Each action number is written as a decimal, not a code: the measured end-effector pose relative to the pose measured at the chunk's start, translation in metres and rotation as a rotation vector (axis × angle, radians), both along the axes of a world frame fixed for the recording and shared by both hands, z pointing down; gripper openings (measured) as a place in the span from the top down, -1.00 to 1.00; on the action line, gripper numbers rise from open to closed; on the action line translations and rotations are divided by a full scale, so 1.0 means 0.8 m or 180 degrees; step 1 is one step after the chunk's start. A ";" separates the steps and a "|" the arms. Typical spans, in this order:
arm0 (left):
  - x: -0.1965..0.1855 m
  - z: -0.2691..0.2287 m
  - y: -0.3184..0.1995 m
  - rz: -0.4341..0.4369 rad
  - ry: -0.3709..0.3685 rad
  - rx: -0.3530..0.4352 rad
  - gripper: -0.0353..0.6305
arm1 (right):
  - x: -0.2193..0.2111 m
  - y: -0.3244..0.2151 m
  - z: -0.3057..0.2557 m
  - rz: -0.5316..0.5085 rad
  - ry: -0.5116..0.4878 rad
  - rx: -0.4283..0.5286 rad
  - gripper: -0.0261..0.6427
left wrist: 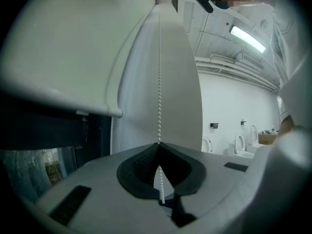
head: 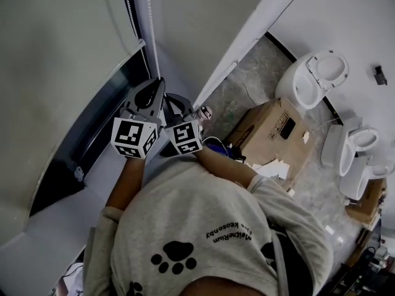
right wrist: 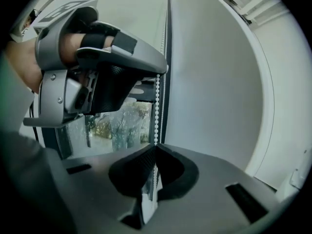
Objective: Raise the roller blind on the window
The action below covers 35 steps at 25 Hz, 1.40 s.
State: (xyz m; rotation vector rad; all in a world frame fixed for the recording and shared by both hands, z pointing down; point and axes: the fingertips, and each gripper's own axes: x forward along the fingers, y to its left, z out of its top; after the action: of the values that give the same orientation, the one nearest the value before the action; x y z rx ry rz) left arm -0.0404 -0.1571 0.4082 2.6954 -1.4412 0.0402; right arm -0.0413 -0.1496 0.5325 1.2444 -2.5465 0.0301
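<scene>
Both pairs of jaws are clenched on the bead chain [left wrist: 159,82] of the roller blind [left wrist: 63,48]. In the left gripper view the dark pads of the left gripper [left wrist: 158,144] meet at their tips with the white beads pinched between them. The chain rises straight up from the tips along a pale wall panel [left wrist: 170,91], and a short run of beads hangs down behind the pads. The right gripper view shows the same for the right gripper [right wrist: 155,146] – its pads are pressed together on the chain. The left gripper sits just above it, gripping the chain higher up. In the head view the two grippers are side by side and nearly touching, their marker cubes turned toward the camera, held out in front of the person's grey shirt [head: 203,227] close to the window frame [head: 92,122]. The blind hangs to the left of the chain, and its bottom rail [left wrist: 97,110] is partly up the window. Below the rail the dark frame and a strip of glass [right wrist: 117,128] are uncovered, with trees visible outside. A second strand of beads hangs beside the end of the rail. Off to the right, well apart from the window, a cardboard box [head: 265,128] and several white toilets [head: 315,76] stand on the mottled floor.
</scene>
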 end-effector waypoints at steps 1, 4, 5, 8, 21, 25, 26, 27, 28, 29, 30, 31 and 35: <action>0.001 0.009 0.001 -0.0002 -0.0033 -0.0035 0.87 | 0.001 0.001 0.009 -0.0009 0.0033 -0.0044 0.89; 0.000 0.034 0.005 -0.0013 -0.0113 -0.0103 0.87 | 0.001 0.007 0.032 -0.0083 0.0119 -0.0137 0.89; 0.000 0.041 0.005 -0.0015 -0.0132 -0.0110 0.87 | 0.000 0.008 0.038 -0.0104 0.0134 -0.0171 0.89; -0.001 0.052 0.008 -0.0007 -0.0152 -0.0111 0.87 | -0.001 0.013 0.050 -0.0150 0.0141 -0.0240 0.89; -0.005 0.053 0.002 0.0021 -0.0119 -0.0117 0.87 | 0.019 0.016 -0.036 -0.0207 -0.0236 -0.0225 0.61; -0.004 0.053 -0.001 0.0032 -0.0094 -0.0093 0.87 | 0.029 0.018 -0.112 -0.0176 -0.0311 0.0047 0.61; -0.003 0.053 -0.001 0.0034 -0.0089 -0.0089 0.87 | 0.028 0.019 -0.129 -0.0187 -0.0347 0.0102 0.61; -0.003 0.054 0.000 0.0037 -0.0086 -0.0085 0.87 | 0.026 0.018 -0.144 -0.0204 -0.0394 0.0144 0.61; -0.002 0.054 0.001 0.0041 -0.0083 -0.0082 0.87 | 0.023 0.017 -0.159 -0.0221 -0.0445 0.0172 0.61; -0.001 0.054 0.001 0.0046 -0.0080 -0.0079 0.87 | 0.020 0.015 -0.173 -0.0237 -0.0496 0.0191 0.61; 0.000 0.054 0.001 0.0050 -0.0079 -0.0078 0.87 | 0.018 0.011 -0.186 -0.0253 -0.0545 0.0204 0.61; 0.001 0.054 0.000 0.0053 -0.0080 -0.0079 0.87 | 0.016 0.008 -0.198 -0.0268 -0.0594 0.0213 0.61; 0.002 0.056 0.000 0.0050 -0.0075 -0.0088 0.87 | 0.006 -0.003 -0.242 -0.0338 -0.0749 0.0283 0.61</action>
State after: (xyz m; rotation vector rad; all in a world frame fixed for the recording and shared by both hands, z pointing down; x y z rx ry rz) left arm -0.0392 -0.1571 0.4528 2.6931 -1.4152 0.0925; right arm -0.0368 -0.1518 0.3387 1.1983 -2.8416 0.0426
